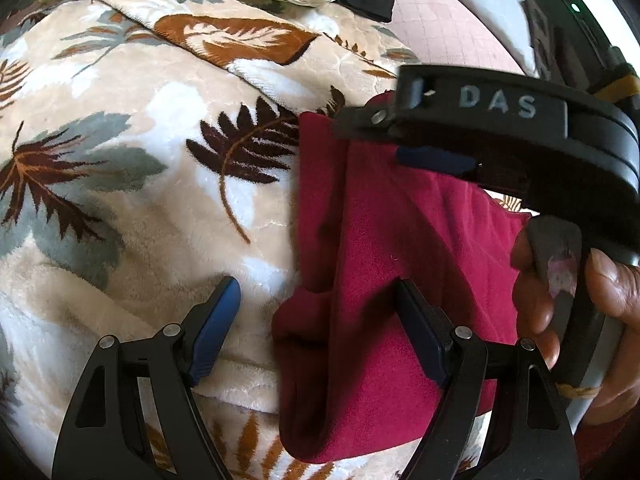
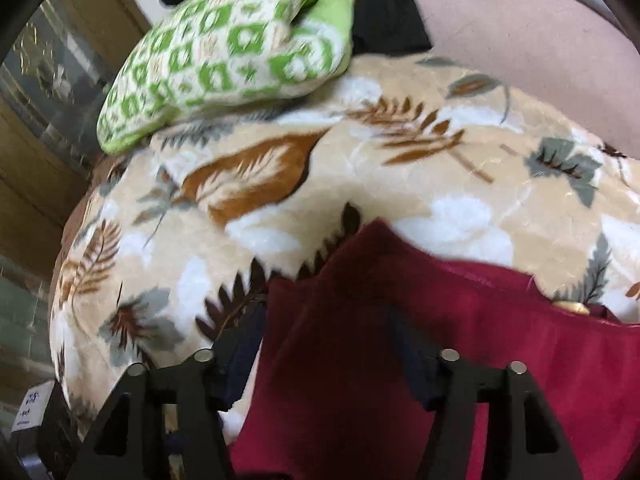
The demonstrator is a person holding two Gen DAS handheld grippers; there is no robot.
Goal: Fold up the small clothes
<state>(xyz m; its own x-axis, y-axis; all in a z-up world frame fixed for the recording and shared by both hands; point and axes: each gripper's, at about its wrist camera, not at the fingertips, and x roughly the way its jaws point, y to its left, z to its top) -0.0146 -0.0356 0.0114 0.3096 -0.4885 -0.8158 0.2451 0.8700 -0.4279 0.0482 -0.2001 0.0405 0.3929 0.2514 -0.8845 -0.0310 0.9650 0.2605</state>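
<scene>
A dark red garment (image 1: 372, 240) lies bunched on a leaf-patterned blanket (image 1: 140, 184). My left gripper (image 1: 316, 312) is open, its jaws set wide apart, with the garment's folded left edge between the blue pads (image 1: 216, 328). My right gripper (image 1: 400, 140) reaches in from the upper right of the left wrist view, its fingers down on the garment's far edge. In the right wrist view the red cloth (image 2: 440, 340) drapes over and between the right gripper's (image 2: 324, 340) fingers, which stand wide apart; the image is blurred. A pale button (image 2: 570, 307) shows on the garment.
A green and white patterned pillow (image 2: 224, 48) lies at the far end of the blanket. Dark clothing (image 2: 388, 8) sits beside it. A pink sheet (image 2: 520, 32) covers the far right. Wooden furniture (image 2: 32, 152) stands beyond the bed's left edge.
</scene>
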